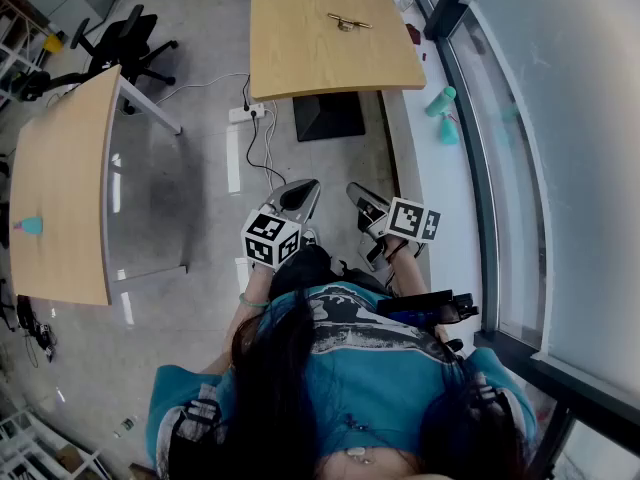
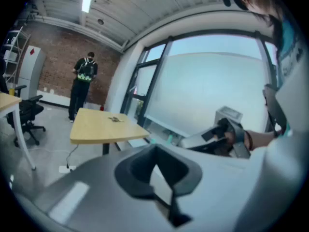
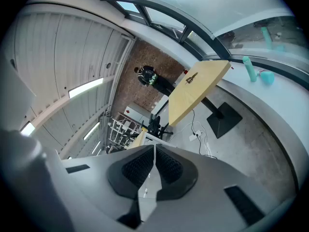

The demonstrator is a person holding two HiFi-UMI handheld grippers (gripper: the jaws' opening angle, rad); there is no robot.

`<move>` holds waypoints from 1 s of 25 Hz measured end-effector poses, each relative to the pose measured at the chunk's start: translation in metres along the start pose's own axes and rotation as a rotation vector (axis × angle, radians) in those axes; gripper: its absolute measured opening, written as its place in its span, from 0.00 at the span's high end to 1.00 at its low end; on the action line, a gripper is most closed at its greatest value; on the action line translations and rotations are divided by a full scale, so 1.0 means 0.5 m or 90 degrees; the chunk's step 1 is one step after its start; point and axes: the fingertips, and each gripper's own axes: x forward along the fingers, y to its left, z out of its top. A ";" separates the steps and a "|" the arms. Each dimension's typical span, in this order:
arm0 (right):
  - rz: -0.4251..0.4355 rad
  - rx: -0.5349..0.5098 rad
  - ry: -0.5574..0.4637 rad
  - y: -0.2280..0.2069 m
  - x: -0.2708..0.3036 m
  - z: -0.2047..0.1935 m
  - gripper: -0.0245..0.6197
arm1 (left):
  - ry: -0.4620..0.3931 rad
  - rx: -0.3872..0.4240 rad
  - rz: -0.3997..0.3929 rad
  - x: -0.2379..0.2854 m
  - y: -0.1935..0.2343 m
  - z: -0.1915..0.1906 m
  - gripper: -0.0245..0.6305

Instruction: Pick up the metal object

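Observation:
The metal object [image 1: 348,22] is a small silvery piece lying on the far half of a light wooden table [image 1: 300,63] across the floor from me. It also shows as a small shape [image 2: 114,119] in the left gripper view and as a dark speck [image 3: 191,78] in the right gripper view. My left gripper [image 1: 297,198] and right gripper [image 1: 364,206] are held close to my body, far short of the table. Both point toward it. The left gripper [image 2: 155,170] and the right gripper [image 3: 154,164] are both shut with nothing between the pads.
A second wooden table [image 1: 60,188] stands at my left, with office chairs [image 1: 120,43] behind it. A power strip and cables [image 1: 252,114] lie on the floor by the table's black base [image 1: 328,116]. Teal bottles [image 1: 441,102] sit on the window ledge. A person [image 2: 84,83] stands at the brick wall.

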 end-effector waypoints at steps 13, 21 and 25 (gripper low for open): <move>-0.019 0.033 -0.020 0.011 0.126 0.059 0.93 | 0.010 -0.022 -0.015 0.027 0.158 0.039 0.96; -0.019 0.047 0.001 -0.054 0.179 0.146 0.93 | 0.019 -0.030 -0.009 0.128 0.200 0.059 0.96; -0.006 0.041 0.017 -0.098 0.218 0.240 0.93 | 0.014 -0.033 0.021 0.208 0.239 0.089 0.96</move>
